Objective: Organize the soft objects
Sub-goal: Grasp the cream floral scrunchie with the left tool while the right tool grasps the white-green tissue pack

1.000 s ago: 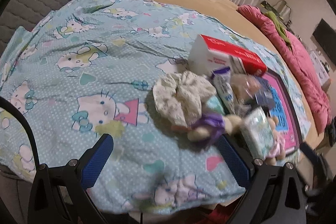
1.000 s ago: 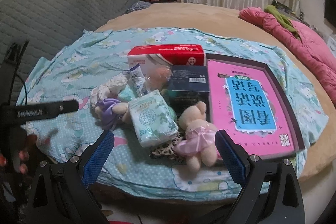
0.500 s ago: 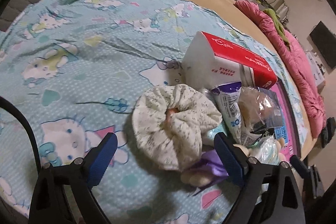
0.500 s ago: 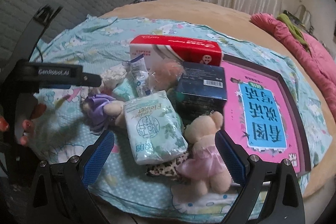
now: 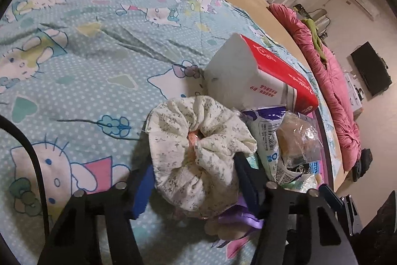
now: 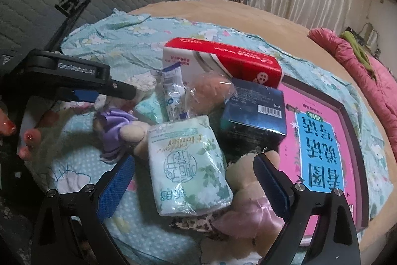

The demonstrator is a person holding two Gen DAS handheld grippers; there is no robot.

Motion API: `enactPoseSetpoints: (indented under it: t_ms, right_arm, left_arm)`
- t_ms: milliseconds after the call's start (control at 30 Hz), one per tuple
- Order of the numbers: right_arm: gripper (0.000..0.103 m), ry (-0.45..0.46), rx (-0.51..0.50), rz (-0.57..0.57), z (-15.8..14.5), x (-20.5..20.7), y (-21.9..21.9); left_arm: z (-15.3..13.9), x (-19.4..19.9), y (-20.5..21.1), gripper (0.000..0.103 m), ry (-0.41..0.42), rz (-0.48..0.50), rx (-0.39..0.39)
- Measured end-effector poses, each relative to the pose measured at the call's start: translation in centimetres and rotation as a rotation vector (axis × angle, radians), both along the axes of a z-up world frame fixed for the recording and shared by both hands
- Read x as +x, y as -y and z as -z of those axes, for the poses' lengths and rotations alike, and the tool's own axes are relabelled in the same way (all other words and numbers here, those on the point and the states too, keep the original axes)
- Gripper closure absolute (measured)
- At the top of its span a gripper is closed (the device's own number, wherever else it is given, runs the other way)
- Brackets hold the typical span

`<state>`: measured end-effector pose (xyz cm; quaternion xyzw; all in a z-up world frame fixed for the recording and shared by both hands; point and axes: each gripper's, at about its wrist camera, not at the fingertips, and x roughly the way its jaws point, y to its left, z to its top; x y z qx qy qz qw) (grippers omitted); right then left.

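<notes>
My left hand-held gripper (image 5: 193, 173) has its jaws on either side of the cream floral scrunchie (image 5: 198, 148), pads against its folds; whether they squeeze it or only touch I cannot tell. The scrunchie lies on the Hello Kitty bedsheet (image 5: 86, 66) at the left edge of the pile, just in front of the red-and-white tissue box (image 5: 253, 76). Its lower edge hides most of the plush toy with the purple ribbon (image 5: 238, 217). Something pinkish shows through the scrunchie's centre hole; unidentifiable. My right hand-held gripper (image 6: 194, 184) is wide apart, holding nothing, with the green floral tissue pack (image 6: 191, 170) between its pads but touching neither. The right pad covers part of the plush bear in the pink dress (image 6: 250, 210), whose face is cut off. A leopard-print piece (image 6: 196, 225) pokes from under the tissue pack; kind unclear. Behind: a dark blue box (image 6: 253, 113), a crinkled clear bag (image 6: 211, 93) with blurred contents, a small white-and-blue sachet (image 6: 173, 96), and the pink picture book (image 6: 320, 140).
</notes>
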<state>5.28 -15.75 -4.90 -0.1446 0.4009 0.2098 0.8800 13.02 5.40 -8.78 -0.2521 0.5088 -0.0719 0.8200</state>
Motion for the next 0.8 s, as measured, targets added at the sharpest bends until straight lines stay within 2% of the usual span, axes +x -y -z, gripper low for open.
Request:
enactPoseSetpoints:
  t_ms: [67,133,167,267,500,800]
  right_arm:
    - [0.013,0.000,-0.005,-0.006,0.2,0.1,-0.1]
    - [0.026,-0.012,0.000,-0.012,0.4,0.4,-0.2]
    - [0.038,-0.026,0.002,-0.016,0.6,0.5,-0.2]
    - [0.046,-0.046,0.022,-0.022,0.9,0.8,-0.2]
    - [0.051,-0.036,0.149,-0.023,-0.3,0.7,1.3]
    - [0.052,-0.019,0.185,-0.008,-1.1,0.2,1.8]
  left_arm:
    - [0.1,0.3,0.1,0.052,0.002,0.008,0.006]
    - [0.0,0.5,0.5,0.061,0.012,0.027,0.028]
    - [0.0,0.8,0.5,0.066,0.016,0.034,0.032]
    - [-0.1,0.9,0.6,0.074,0.029,0.044,0.044]
    - [-1.0,0.0,0.1,0.082,0.071,0.029,0.081]
    - [-3.1,-1.7,-1.0,0.082,0.135,0.005,0.104]
